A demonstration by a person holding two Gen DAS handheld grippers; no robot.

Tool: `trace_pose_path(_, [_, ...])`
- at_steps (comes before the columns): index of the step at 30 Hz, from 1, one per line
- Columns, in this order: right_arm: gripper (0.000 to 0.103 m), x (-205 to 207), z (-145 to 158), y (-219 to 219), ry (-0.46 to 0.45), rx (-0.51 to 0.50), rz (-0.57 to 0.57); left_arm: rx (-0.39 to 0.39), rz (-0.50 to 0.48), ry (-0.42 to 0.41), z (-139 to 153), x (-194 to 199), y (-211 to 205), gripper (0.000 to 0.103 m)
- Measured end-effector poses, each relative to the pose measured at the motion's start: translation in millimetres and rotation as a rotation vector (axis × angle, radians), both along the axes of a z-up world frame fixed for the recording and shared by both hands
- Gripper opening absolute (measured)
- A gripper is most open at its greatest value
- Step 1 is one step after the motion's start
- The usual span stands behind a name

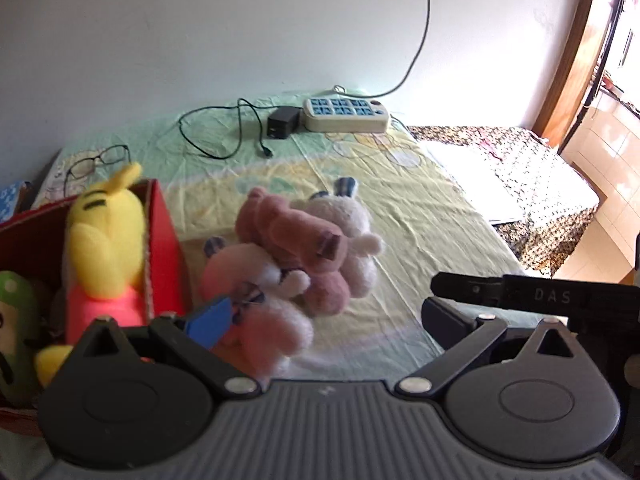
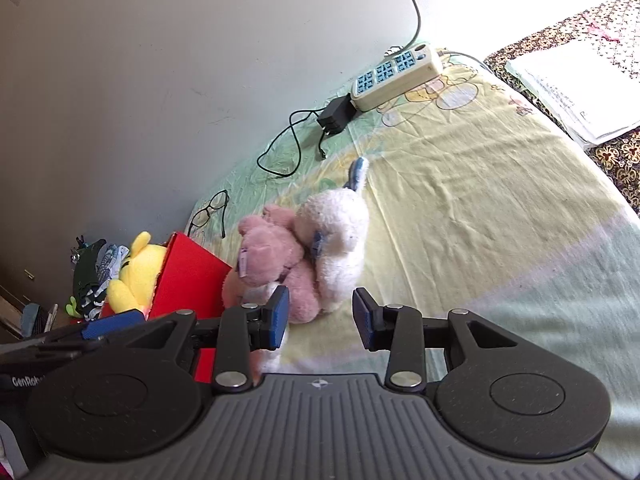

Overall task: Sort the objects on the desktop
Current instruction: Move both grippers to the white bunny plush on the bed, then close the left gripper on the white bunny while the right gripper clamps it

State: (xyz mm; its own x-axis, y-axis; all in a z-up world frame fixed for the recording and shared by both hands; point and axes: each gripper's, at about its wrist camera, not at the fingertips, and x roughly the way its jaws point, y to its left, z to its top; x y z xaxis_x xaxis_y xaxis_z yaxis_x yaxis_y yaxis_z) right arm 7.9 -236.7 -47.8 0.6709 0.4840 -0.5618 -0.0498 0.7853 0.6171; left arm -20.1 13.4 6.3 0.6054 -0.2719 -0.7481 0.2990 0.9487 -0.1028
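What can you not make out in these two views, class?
- Red box contents: left view, its wall, the yellow toy and the left gripper hide them.
- Green toy: left view, cut by the edge.
- Clutter by the wall: right view, too small.
- Pink toy underside: right view, hidden by the right gripper.

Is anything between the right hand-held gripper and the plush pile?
Nothing visible. The right hand-held gripper stands open and empty, with only bare sheet between it and the plush pile.
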Motion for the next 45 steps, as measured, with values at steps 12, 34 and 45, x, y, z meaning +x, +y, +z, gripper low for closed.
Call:
trace_pose_path(12, [0.039, 58.9, -27.7, -25.5, 0.07, 0.064, 0.129, -0.06, -0.087, 0.056, -50.5, 28.5, -44.6, 0.096])
trace_pose_path(34, [0.026, 135.7, -49.4, 12.8, 0.145, 0.121, 0.283, -0.045, 0.007, 0.129, -92.5, 84.0, -44.8, 0.084])
trace_pose_path(45, [0.011, 113.5, -56.1, -21.6, 0.184, 0.178, 0.233, -0.022, -0.071, 0.129, -92.6, 75.1, -60.3, 0.084])
